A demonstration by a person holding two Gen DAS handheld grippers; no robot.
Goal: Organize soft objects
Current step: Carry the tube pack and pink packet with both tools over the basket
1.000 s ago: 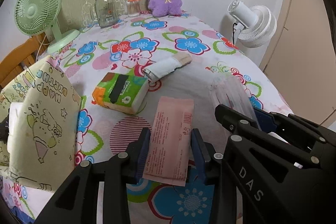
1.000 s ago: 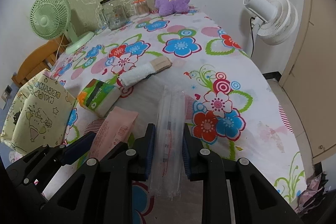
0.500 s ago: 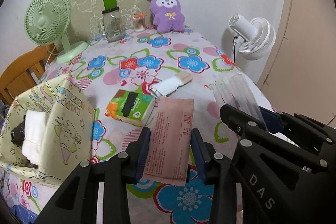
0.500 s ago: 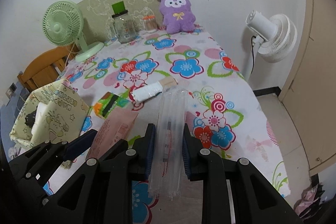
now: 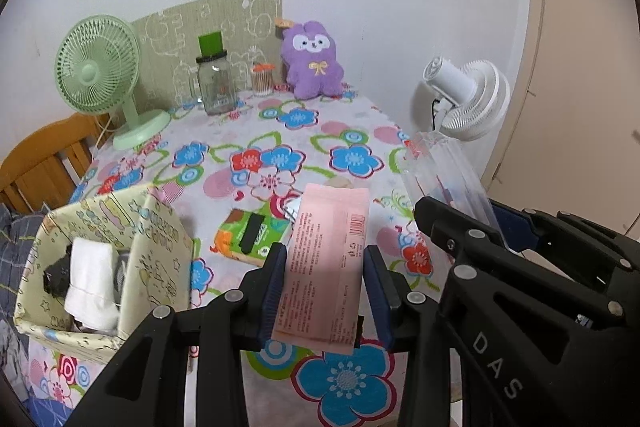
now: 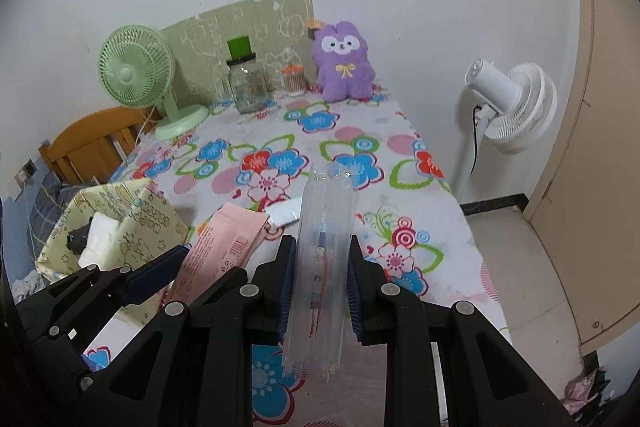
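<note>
Left tongs: my left gripper (image 5: 325, 291) is closed most of the way, its blue pads pressing the two long edges of a pink packet (image 5: 326, 263), which I hold above the table.
Pink packet, direction: its long axis runs away from me, between the pads, with the far end raised and leaning a little right.
Pink packet, writing: dense small print down the face and a barcode near the far right corner; I cannot read any of the words.
Right tongs: my right gripper (image 6: 322, 291) is closed about as far, clamped on a clear plastic pack (image 6: 322, 267) held off the table, just right of the pink packet.
Clear pack, direction: long axis pointing away from me, far end tipped up; there is a line of print inside, too blurred for me to read.
Gripper marking: the letters "DAS" show on the right gripper's black body in my left view.
Near left: a pale patterned fabric box (image 5: 160, 239) at the table's left edge, holding a white folded cloth (image 5: 90, 281) and something dark.
Middle: a green and orange tissue pack (image 5: 250, 237) lying flat just beyond the pink packet.
Surface: a table (image 6: 400, 143) under a white cloth with bright blue, red and pink flowers.
Far end: a green desk fan (image 5: 102, 79), a glass jar (image 5: 216, 83) and a purple plush toy (image 5: 314, 61) against a white wall.
Room, right: a white standing fan (image 6: 508, 107) beside the table, and a beige door.
</note>
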